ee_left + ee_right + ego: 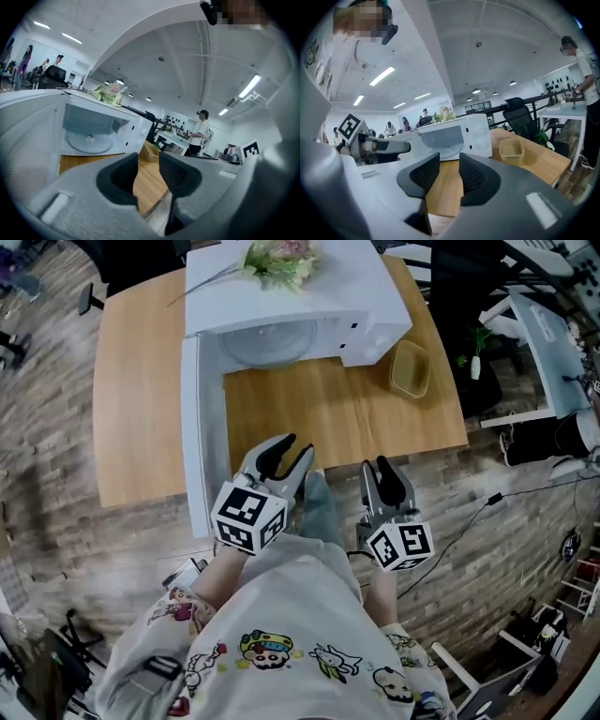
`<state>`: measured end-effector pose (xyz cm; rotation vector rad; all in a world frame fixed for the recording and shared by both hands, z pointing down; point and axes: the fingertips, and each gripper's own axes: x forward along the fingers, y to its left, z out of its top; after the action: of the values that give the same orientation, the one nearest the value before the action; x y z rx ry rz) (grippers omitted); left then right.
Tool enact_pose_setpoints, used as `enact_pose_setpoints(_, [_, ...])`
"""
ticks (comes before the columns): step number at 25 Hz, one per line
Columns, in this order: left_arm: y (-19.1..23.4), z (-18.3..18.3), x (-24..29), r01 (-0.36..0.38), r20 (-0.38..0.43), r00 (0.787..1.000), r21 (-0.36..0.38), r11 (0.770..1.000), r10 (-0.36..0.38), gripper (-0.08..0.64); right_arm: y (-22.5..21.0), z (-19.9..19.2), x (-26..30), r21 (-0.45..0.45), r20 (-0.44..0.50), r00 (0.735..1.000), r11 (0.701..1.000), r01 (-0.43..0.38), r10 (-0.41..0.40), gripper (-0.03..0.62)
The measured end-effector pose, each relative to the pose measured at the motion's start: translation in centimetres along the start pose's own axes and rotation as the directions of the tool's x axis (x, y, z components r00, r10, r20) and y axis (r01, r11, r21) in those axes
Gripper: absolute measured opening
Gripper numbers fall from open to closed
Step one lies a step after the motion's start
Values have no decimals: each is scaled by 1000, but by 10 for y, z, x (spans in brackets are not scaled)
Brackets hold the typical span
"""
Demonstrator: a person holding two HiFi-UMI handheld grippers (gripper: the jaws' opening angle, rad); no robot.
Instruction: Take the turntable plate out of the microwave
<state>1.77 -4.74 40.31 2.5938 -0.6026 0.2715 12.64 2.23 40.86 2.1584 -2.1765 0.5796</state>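
Observation:
The white microwave (370,306) stands at the back of the wooden table (319,413). Its door (192,427) is swung wide open to the left. Inside, the round glass turntable plate (270,341) lies flat in the cavity; it also shows in the left gripper view (89,140) and the right gripper view (447,151). My left gripper (292,450) hovers at the table's near edge beside the door, jaws slightly apart and empty (148,157). My right gripper (376,469) is held just off the near edge, jaws also slightly apart and empty (449,157). Both are well short of the plate.
A bunch of flowers (279,261) lies on top of the microwave. A stack of tan paper bowls (411,369) sits on the table right of it. A white desk with a plant (525,343) stands further right. People and office chairs are in the background.

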Motion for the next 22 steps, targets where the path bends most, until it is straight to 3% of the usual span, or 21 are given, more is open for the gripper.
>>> enact_pose_setpoints(5, [27,23,26,-100,44,994,-48,994,102,135,-12,23,59,-36,-47,991,991,-130,128,126])
enact_pose_setpoints(10, [63,50,48,-227,106,966,-99,969,237,135,-21,43,118,-85,-96,960,959,-271,263,126])
enact_pose_setpoints(22, [111,84,57,-463,188,845,-212,861,501,135,-31,73,194,-66,-149,856,859,-508,495,124])
